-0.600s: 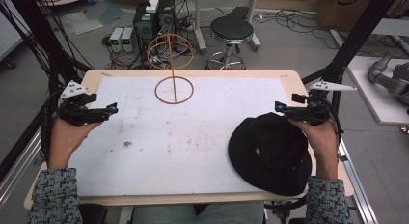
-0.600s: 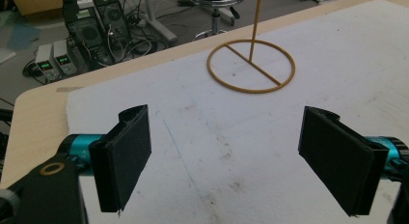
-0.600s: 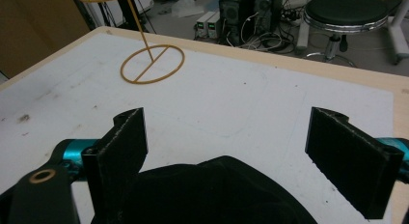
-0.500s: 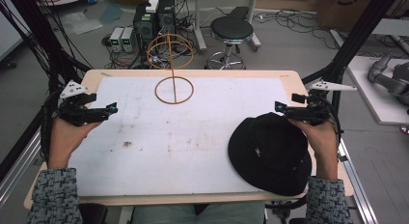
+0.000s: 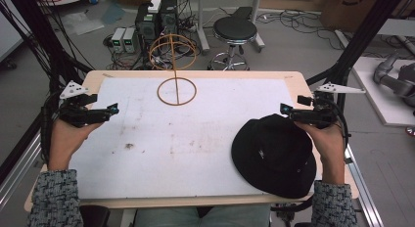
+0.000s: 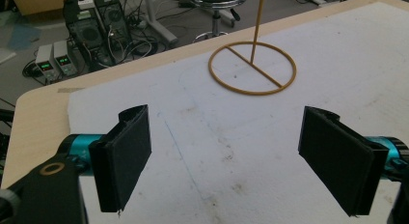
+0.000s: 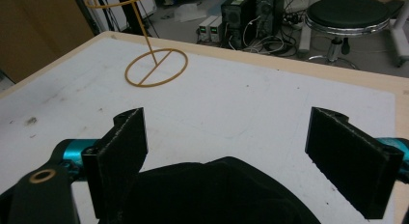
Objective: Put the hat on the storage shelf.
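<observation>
1. At the left edge of the table point(image 5: 293, 78), in the high view, the left gripper point(image 5: 113, 109) hovered over the white sheet point(image 5: 205, 139) with its jaws pointing inward. Its own view showed them spread wide, with bare, stained sheet between the pads.
2. Beyond that gripper, near the far edge, stood one yellow wire stand point(image 5: 176, 90): a flat ring crossed by a bar, with a thin upright rod. The high view alone showed the rod's upper end carrying a round cage of wire hoops; the left gripper view cut the rod off above the ring point(image 6: 252, 68).
3. The left gripper view gave green lit digits on two small grey power supplies point(image 6: 54, 62) on the floor, too small to read. In the high view the same two boxes sat beside two black computer towers point(image 5: 157, 19).
4. One round black stool point(image 5: 235, 29) stood on the floor behind the table.
5. One black bucket hat point(image 5: 274, 156) lay crown up at the near right of the sheet, its brim reaching the sheet's near edge. A small pale mark on the crown showed in the high view, unreadable.
6. The right gripper point(image 5: 284, 109) was held at the hat's far rim. Its own view showed wide jaws, the dark crown point(image 7: 217, 195) rising between them, neither pad pressing it.
7. Two hands, two patterned sleeves point(image 5: 51, 197).
</observation>
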A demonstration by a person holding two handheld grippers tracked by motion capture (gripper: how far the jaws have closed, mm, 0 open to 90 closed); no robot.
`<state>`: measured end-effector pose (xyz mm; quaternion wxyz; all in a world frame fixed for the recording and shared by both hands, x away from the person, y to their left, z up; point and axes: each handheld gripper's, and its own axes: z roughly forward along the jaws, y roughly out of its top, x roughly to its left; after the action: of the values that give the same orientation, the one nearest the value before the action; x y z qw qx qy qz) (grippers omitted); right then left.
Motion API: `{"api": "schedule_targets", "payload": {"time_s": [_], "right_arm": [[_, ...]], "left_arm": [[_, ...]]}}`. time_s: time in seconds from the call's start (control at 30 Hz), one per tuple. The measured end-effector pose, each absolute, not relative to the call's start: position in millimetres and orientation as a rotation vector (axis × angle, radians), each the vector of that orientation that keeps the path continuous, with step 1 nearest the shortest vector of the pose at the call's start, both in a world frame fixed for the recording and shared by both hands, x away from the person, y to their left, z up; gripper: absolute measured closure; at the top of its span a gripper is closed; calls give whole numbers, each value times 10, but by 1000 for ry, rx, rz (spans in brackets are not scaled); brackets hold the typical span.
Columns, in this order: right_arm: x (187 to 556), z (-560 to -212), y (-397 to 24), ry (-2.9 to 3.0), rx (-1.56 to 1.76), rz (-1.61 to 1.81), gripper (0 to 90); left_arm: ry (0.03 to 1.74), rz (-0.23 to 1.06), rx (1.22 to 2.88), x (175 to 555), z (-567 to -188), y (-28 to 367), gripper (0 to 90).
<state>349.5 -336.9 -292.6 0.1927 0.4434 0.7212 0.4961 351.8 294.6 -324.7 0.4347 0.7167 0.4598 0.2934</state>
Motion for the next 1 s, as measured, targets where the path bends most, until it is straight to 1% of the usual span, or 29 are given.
{"api": "schedule_targets", "payload": {"time_s": [0.23,0.7,1.0], "right_arm": [[3445,-2869,-3375,2011,1230,1439,146],[3196,-2964,-3479,2013,1173,1512,154],[3079,-3059,-3477,2010,1117,1513,162]], "left_arm": [[1154,730,1779,3520,-3250,2982,193],[1151,731,1778,3521,-3256,2995,193],[1153,730,1778,3522,-3254,3001,193]]}}
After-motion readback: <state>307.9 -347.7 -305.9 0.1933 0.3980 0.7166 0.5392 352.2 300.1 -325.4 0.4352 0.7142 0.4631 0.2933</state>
